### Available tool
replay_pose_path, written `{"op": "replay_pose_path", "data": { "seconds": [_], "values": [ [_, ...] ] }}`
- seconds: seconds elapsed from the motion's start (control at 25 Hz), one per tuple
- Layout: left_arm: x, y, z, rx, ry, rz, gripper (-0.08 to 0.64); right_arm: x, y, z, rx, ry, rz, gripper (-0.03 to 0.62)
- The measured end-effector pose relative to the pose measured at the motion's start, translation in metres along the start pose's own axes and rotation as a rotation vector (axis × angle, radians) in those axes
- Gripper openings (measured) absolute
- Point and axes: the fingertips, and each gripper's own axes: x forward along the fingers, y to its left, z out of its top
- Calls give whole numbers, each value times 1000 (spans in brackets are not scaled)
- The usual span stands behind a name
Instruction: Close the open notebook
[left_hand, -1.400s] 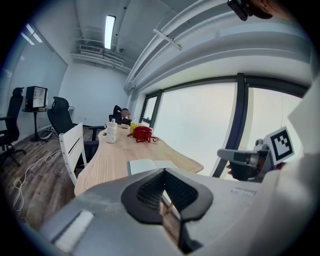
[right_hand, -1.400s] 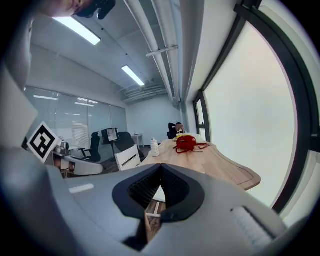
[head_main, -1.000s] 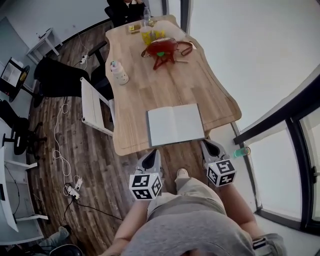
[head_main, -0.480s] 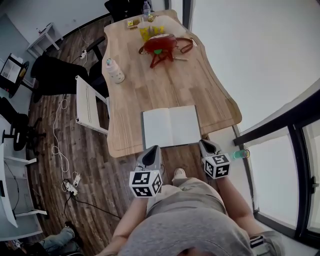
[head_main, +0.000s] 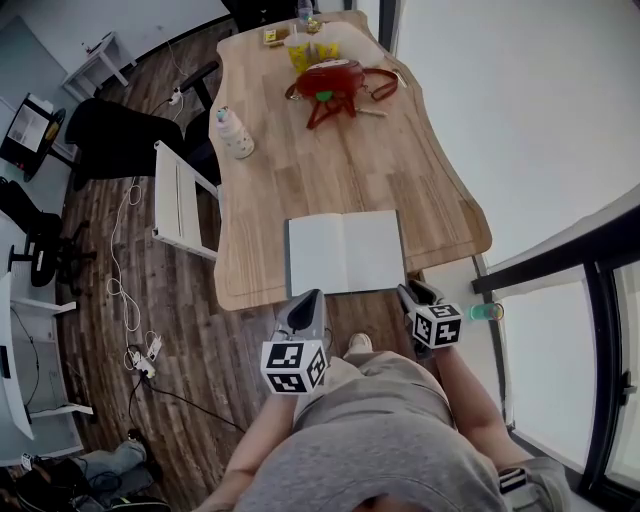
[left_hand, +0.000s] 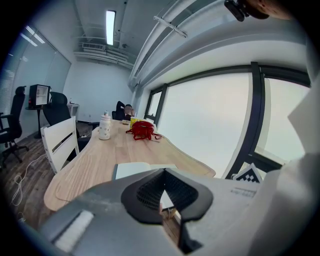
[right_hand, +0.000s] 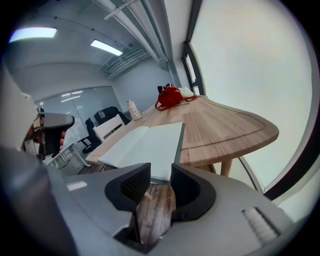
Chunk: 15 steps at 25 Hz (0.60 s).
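Head view: notebook (head_main: 345, 252) lies open and flat, pages up, at the near end of the bench (head_main: 330, 170), with its near edge along the bench's edge. Left gripper (head_main: 308, 297) sits just off the notebook's near left corner and right gripper (head_main: 415, 292) just off the near right corner. Both are short of the bench and apart from the notebook. Red bag (head_main: 328, 85) is at the far end, well apart from the notebook. A pale bottle (head_main: 234, 135) stands at the bench's left side, and a white chair (head_main: 180, 200) is beside that edge.

Left gripper view: jaw tips are together with nothing between them. The notebook shows just beyond the tips (no contact).

Right gripper view: jaws stand apart and have just been opening. Only wood floor (right_hand: 157, 210) shows in the gap. The notebook's near edge is just past the tips and untouched.
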Motion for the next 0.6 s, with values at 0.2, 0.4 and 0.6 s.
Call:
{"op": "replay_pose_path", "data": {
  "seconds": [0.2, 0.4, 0.6],
  "values": [
    [4, 0, -3, 4, 5, 9, 3, 11, -8, -7, 42, 31, 35, 179],
    [8, -3, -1, 16, 14, 7, 3, 19, -11, -9, 104, 49, 80, 179],
    [9, -3, -2, 22, 19, 7, 3, 24, -10, -15, 168, 68, 131, 172]
  ]
}}
